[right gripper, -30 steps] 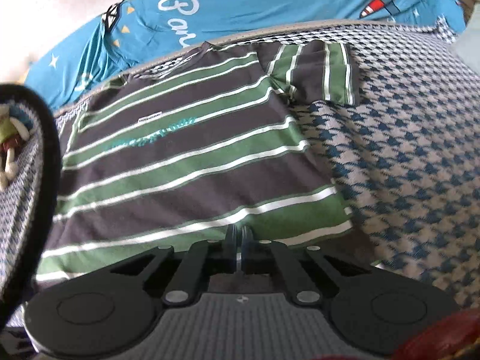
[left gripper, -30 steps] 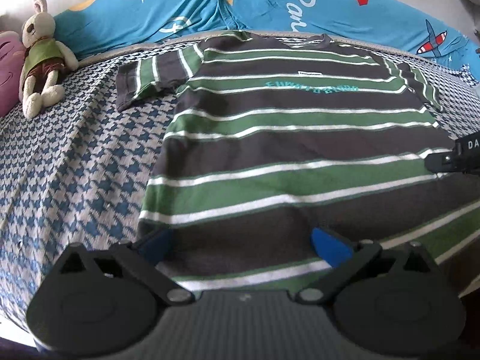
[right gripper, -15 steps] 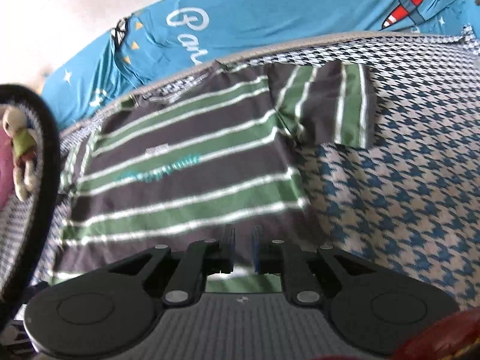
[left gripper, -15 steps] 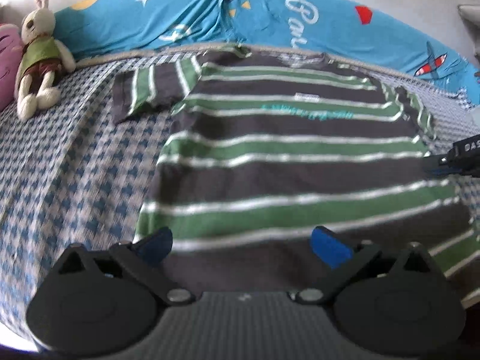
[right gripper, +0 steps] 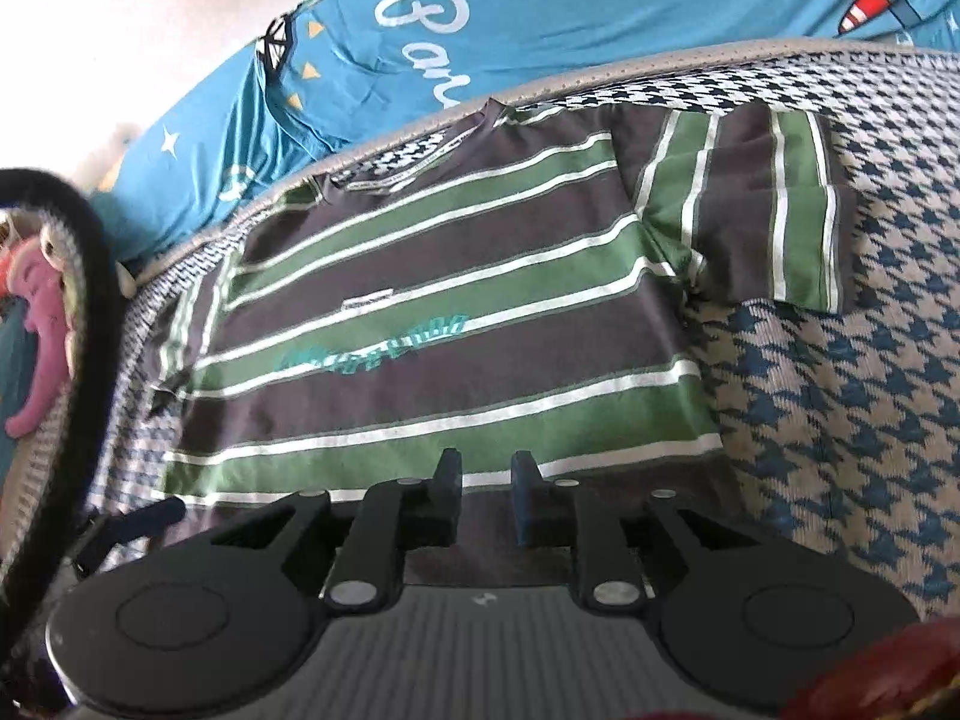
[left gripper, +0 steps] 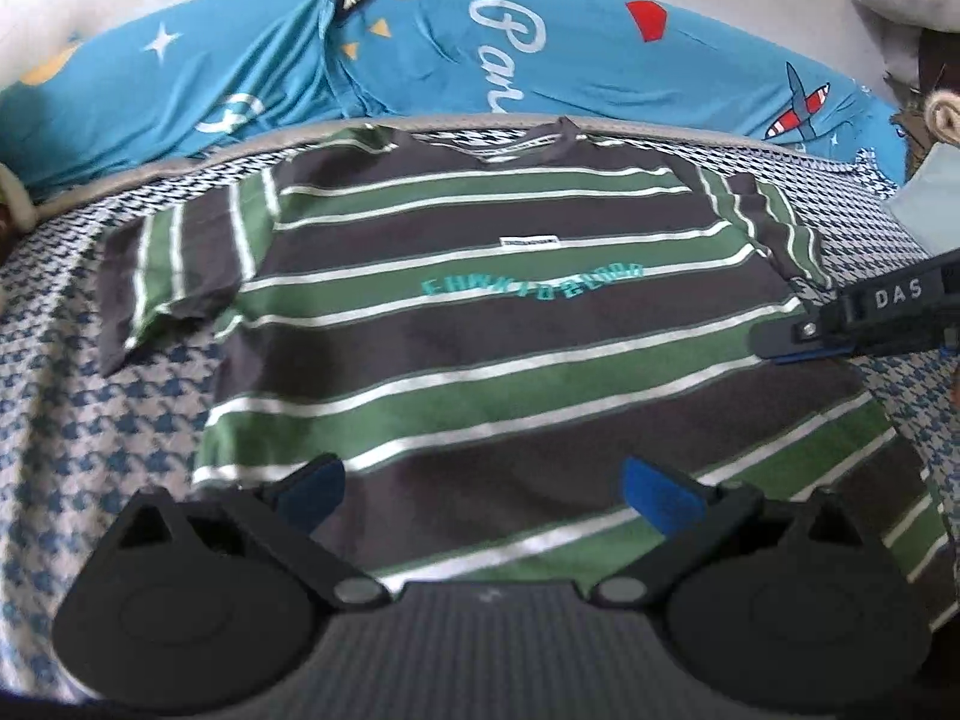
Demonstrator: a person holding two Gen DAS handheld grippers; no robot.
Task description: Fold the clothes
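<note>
A short-sleeved T-shirt [left gripper: 480, 348] striped grey, green and white lies flat, front up, on the houndstooth bedspread [left gripper: 78, 420], collar toward the far side. My left gripper [left gripper: 486, 495] hovers over the hem on the shirt's left half, open, with only flat cloth under its blue pads. From the right edge of that view my right gripper [left gripper: 798, 342] reaches in over the shirt's side. In the right wrist view the shirt [right gripper: 456, 312] spreads ahead, and the right gripper [right gripper: 487, 480] is over the hem. Its jaws are opening with a narrow gap and nothing pinched between them.
A long blue printed pillow [left gripper: 480, 54] runs along the far edge of the bed. A grey cushion [left gripper: 900, 12] sits at the far right. A pink plush toy [right gripper: 36, 324] lies at the left. Bare bedspread [right gripper: 840, 408] flanks the shirt on both sides.
The right gripper's jaws were shut at the hem and now stand slightly apart. Both views have shifted, the shirt sits lower in them, and the plush rabbit has slipped out of the left view.
</note>
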